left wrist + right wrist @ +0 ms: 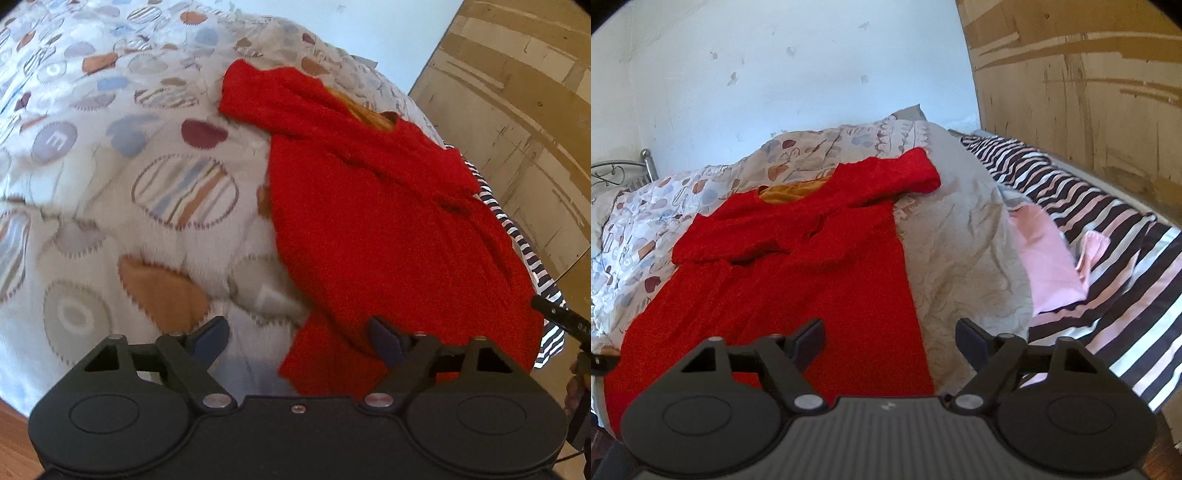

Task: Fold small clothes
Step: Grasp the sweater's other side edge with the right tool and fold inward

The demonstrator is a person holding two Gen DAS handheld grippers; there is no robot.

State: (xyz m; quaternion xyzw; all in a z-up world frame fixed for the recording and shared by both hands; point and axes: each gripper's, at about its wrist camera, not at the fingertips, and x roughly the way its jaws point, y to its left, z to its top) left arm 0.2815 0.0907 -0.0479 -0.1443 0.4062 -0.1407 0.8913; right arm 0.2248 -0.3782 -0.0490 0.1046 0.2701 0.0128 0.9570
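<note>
A red fuzzy sweater [388, 221] lies spread flat on a patterned duvet [129, 184], neck away from me, with an orange lining [786, 192] showing at the collar. One sleeve [905, 173] is folded across the top. My left gripper [297, 332] hovers open over the hem's left corner, its right finger [384, 338] above the red fabric. My right gripper [890, 332] stands open over the hem's right edge of the sweater [812, 277], left finger [810, 338] above the cloth. Neither pair of pads presses on anything.
A pink garment [1047, 258] lies to the right on a black, white and pink striped sheet [1126, 240]. A brown panel wall [1071, 92] runs along the bed's right side. A metal bed frame [620, 170] shows far left. Wooden floor [11, 424] lies below.
</note>
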